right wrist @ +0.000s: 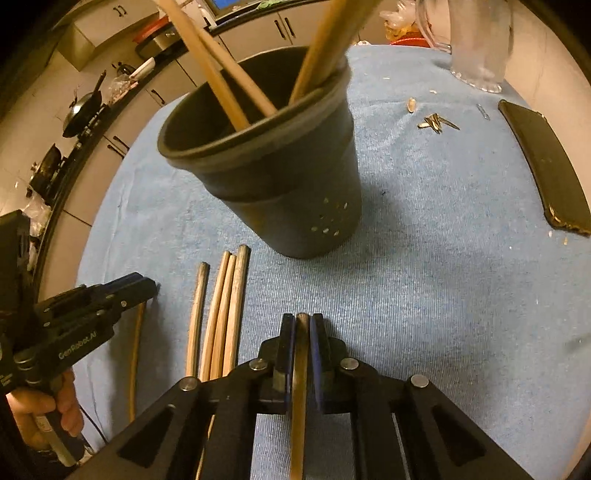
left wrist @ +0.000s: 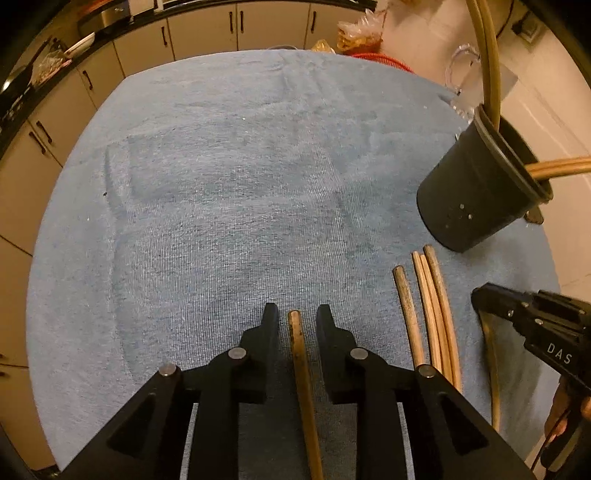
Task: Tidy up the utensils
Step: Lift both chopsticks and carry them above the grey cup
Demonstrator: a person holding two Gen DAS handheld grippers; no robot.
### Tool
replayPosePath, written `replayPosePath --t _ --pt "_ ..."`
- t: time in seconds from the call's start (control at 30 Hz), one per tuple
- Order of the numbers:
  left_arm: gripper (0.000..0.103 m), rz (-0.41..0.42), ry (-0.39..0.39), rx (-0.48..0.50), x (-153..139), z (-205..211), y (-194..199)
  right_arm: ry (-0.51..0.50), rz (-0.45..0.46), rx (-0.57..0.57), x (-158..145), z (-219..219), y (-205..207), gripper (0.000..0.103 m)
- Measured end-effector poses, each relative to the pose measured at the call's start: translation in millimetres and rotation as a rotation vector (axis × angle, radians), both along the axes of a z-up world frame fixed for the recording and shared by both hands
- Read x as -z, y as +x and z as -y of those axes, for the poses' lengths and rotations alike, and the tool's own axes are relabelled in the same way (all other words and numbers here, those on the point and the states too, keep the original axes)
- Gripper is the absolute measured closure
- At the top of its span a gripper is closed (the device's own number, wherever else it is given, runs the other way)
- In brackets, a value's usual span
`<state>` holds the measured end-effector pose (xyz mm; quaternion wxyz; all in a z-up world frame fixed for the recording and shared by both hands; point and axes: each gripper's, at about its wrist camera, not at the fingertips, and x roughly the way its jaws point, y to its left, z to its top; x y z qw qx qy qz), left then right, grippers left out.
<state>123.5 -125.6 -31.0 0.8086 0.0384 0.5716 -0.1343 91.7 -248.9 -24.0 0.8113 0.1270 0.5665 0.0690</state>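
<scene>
A black utensil cup [right wrist: 280, 177] stands on the blue towel [right wrist: 424, 258] with several wooden handles [right wrist: 221, 77] sticking out; it also shows at the right of the left wrist view [left wrist: 476, 188]. My right gripper [right wrist: 302, 319] is shut on a wooden utensil handle [right wrist: 300, 387], just in front of the cup. My left gripper [left wrist: 295, 314] is open, its fingers on either side of another wooden handle [left wrist: 301, 376] lying on the towel, not touching it. Several more wooden handles [right wrist: 218, 314] lie side by side between the two grippers, also seen in the left wrist view [left wrist: 428, 314].
A black phone [right wrist: 546, 166] lies at the towel's right edge, with small metal bits [right wrist: 436, 122] and a glass jug [right wrist: 476, 44] behind. Kitchen cabinets [left wrist: 207, 29] run along the back and left. A snack bag [left wrist: 358, 33] sits past the towel's far edge.
</scene>
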Motion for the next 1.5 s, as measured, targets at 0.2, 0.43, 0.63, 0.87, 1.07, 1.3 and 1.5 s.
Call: replayPosePath --t 0.2,0.43,0.63,0.87,1.07,1.3,1.5 --pt "0.096 0.003 0.01 -0.022 1 0 6 -0.048 0.016 -0.005 -2 -11 5 0.095" --pt "0.096 0.027 -0.202 -0.101 -22 -33 3 -0.028 0.121 -0.022 -37 -6 -25 0.095" --pt "0.096 0.145 -0.265 -0.095 -76 -41 -16 -0.015 0.261 -0.057 -93 -5 -52 0.095" --pt "0.096 0.288 -0.32 -0.065 -138 -40 -41 -0.008 0.41 -0.084 -155 -12 -78 0.095" --pt "0.096 0.382 -0.358 -0.038 -179 -33 -58 -0.022 0.504 -0.097 -194 -13 -98 0.095" --pt "0.096 0.456 -0.373 -0.037 -214 -28 -54 -0.046 0.578 -0.082 -235 -11 -104 0.095" --pt "0.096 0.521 -0.354 -0.04 -243 -19 -42 -0.085 0.635 -0.071 -265 -12 -98 0.095"
